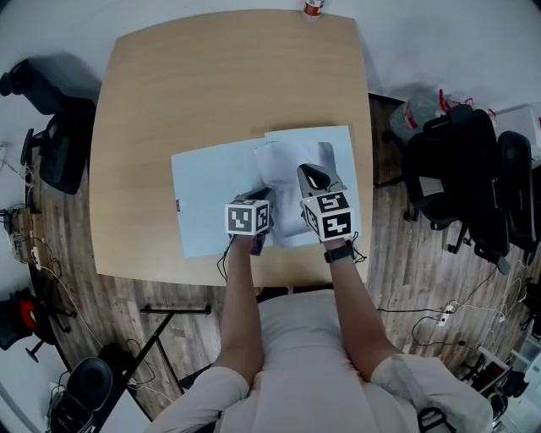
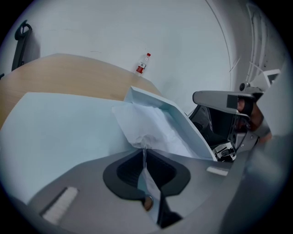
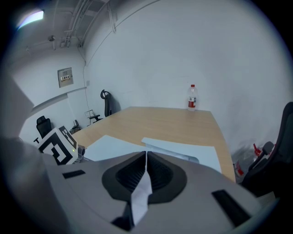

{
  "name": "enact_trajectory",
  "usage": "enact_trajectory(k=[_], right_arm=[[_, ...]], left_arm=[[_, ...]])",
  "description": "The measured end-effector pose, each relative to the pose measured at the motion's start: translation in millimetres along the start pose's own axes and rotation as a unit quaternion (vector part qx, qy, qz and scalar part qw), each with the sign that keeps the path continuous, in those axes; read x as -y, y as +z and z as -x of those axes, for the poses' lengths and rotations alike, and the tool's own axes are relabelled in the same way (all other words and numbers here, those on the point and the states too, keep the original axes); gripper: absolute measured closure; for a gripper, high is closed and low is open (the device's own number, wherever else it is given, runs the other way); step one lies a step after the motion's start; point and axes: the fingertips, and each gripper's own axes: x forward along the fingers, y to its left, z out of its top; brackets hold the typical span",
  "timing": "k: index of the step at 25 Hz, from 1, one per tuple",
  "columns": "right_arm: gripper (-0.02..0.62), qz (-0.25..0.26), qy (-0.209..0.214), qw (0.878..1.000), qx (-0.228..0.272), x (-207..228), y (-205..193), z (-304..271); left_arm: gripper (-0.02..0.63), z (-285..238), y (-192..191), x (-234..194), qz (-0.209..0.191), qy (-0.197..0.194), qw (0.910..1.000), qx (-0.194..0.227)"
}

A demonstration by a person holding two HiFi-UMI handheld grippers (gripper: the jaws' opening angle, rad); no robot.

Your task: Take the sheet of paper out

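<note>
A pale blue folder point(image 1: 203, 203) lies open near the front edge of the wooden table point(image 1: 220, 93). A crinkled white sheet of paper point(image 1: 283, 169) sits in its right half. My left gripper point(image 1: 260, 198) is shut on the near edge of that sheet point(image 2: 146, 125), which runs pinched between the jaws of the left gripper point(image 2: 144, 151). My right gripper point(image 1: 314, 176) is shut on the folder's cover flap point(image 2: 183, 121) and holds it raised to the right of the sheet. In the right gripper view a pale strip of the flap is clamped between the jaws of the right gripper point(image 3: 146, 155).
A small water bottle point(image 1: 314, 8) stands at the table's far edge. Black office chairs point(image 1: 461, 169) stand to the right, and another chair point(image 1: 51, 127) to the left. Cables and a stand lie on the wooden floor point(image 1: 127, 338).
</note>
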Motion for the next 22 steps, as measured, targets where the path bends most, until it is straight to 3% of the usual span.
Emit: enact_trajectory(k=[7, 14, 22], right_arm=[[0.58, -0.005, 0.002, 1.0, 0.005, -1, 3, 1], [0.58, -0.007, 0.008, 1.0, 0.008, -12, 5, 0], [0.58, -0.004, 0.015, 1.0, 0.015, -24, 10, -1]], left_arm=[[0.58, 13, 8, -10, -0.001, 0.022, 0.9997, 0.007], [0.581, 30, 11, -24, -0.04, 0.062, 0.9972, -0.007], [0.583, 49, 9, -35, -0.041, 0.08, 0.9959, 0.0]])
